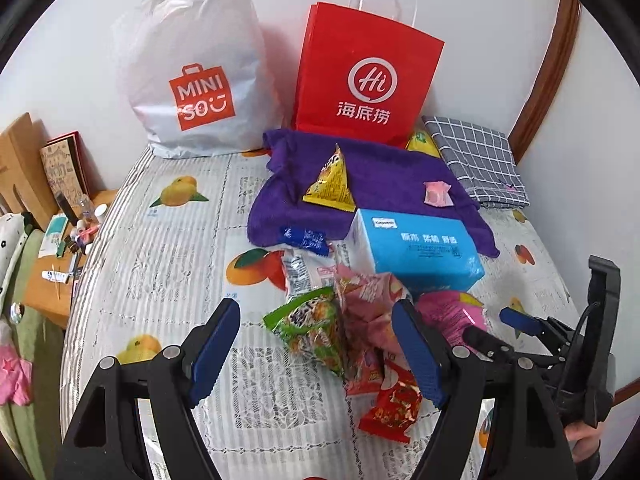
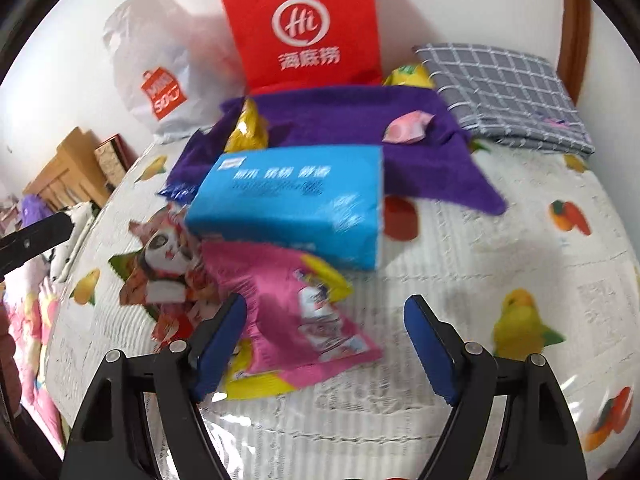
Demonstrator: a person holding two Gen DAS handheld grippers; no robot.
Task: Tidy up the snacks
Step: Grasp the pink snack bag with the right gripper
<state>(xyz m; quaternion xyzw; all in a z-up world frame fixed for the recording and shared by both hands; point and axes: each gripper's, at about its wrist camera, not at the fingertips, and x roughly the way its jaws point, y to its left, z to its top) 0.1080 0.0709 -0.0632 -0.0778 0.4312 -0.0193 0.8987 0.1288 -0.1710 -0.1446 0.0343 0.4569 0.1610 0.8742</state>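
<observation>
Plainly little is sorted yet — snack packets (image 1: pixel 352 336) lie heaped on the bed (image 1: pixel 160 248), just before the blue tissue pack (image 1: pixel 416 244). Left hand-held gripper (image 1: pixel 316 346) and right hand-held gripper (image 2: pixel 326 344) both hover, jaws apart and empty — the pink packet (image 2: pixel 296 320) beneath the right

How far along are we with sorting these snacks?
Nothing looks sorted yet: packets lie loose in front of the blue tissue pack. Neither gripper holds anything; the left gripper hangs open over the green packet, the right gripper over the pink packet. All snacks remain, including the yellow packet.
</observation>
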